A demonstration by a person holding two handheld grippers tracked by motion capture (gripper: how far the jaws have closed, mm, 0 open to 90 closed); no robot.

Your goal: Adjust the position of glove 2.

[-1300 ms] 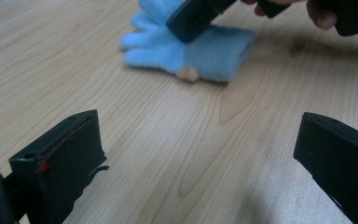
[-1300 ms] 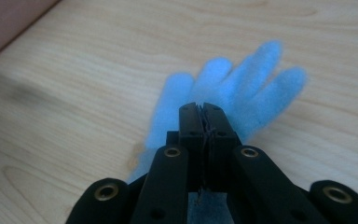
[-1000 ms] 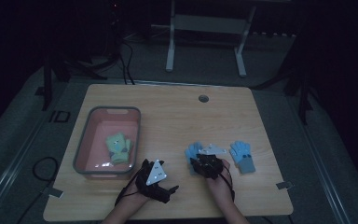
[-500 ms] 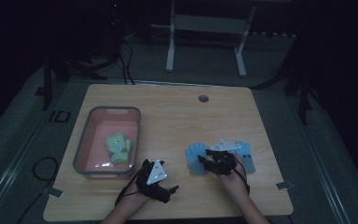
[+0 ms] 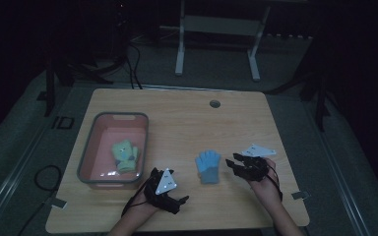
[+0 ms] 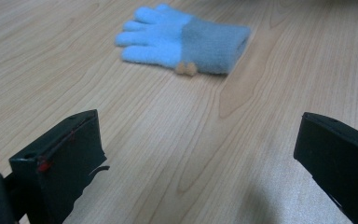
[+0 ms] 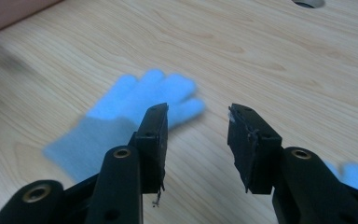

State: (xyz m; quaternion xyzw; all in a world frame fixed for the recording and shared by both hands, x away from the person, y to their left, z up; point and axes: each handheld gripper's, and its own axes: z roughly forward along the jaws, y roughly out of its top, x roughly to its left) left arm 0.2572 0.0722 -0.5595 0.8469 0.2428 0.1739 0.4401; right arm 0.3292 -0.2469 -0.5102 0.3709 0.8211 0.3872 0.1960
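Note:
A light blue glove (image 5: 208, 166) with a grey-blue cuff lies flat on the wooden table (image 5: 187, 123), fingers pointing away from me. My right gripper (image 5: 233, 161) hovers just right of it and points left at it. Its jaws have just been closing a little, and they stand apart with nothing between them. In the right gripper view the glove (image 7: 121, 116) lies beyond the jaws of the right gripper (image 7: 199, 112), and a second blue piece (image 7: 354, 177) peeks out at the lower right. My left gripper (image 5: 165, 189) rests open near the front edge. Its view shows the left gripper (image 6: 196, 186) well short of the glove (image 6: 182, 39).
A pink bin (image 5: 113, 117) with a grey rim stands at the left and holds a green and yellow glove (image 5: 125, 156). A round cable hole (image 5: 215, 103) sits near the table's far edge. A white frame stands on the floor beyond the table.
My right gripper has moved to the right and lifted off the left blue glove, which now lies uncovered. It now covers the right blue glove. The left gripper has stayed put.

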